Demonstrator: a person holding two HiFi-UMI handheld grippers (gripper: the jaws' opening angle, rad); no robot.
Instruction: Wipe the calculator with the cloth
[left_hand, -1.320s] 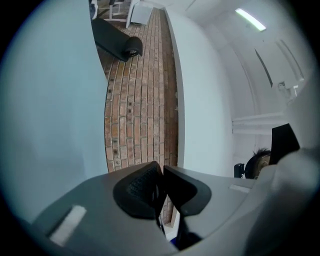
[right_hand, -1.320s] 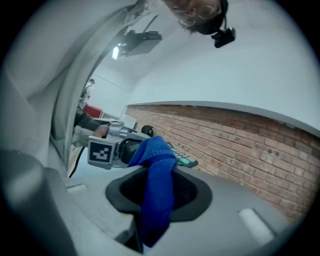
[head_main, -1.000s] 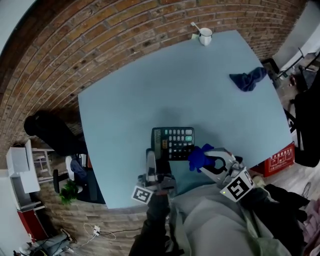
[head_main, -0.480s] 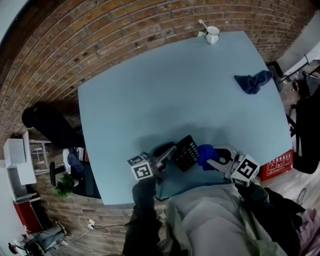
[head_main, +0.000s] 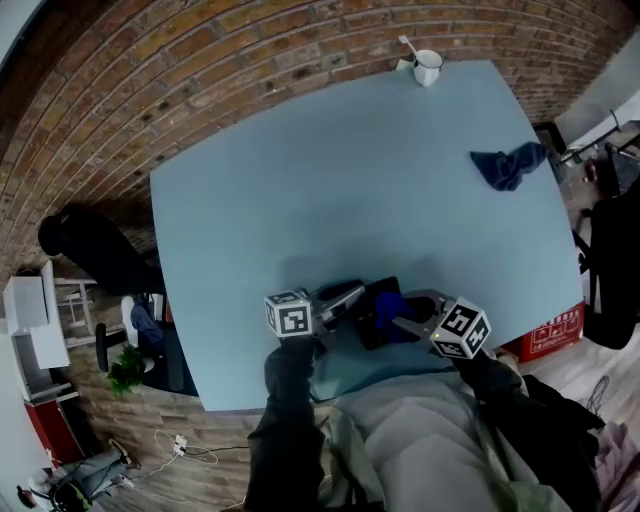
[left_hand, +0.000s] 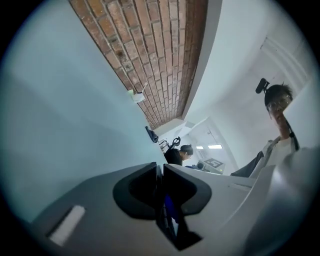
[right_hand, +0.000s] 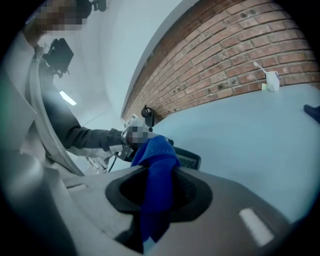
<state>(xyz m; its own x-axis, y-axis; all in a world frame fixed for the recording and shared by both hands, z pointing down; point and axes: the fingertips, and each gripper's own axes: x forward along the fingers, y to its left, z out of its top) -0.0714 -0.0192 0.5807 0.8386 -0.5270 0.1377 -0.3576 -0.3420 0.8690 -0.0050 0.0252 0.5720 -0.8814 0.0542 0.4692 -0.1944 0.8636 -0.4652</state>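
Over the near edge of the blue table (head_main: 330, 170), my left gripper (head_main: 352, 295) clamps the tilted black calculator (head_main: 375, 318) by its edge; my right gripper (right_hand: 155, 190) pinches the blue cloth (right_hand: 156, 165) right at it; keypad print too blurred to read

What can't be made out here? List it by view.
Head view: the calculator's keys, tilted away, dark, partly behind the blue cloth.
Left gripper view: the left gripper grips a thin dark edge; its jaws hide the rest.
Right gripper view: the blue cloth in the right gripper covers most of the calculator.
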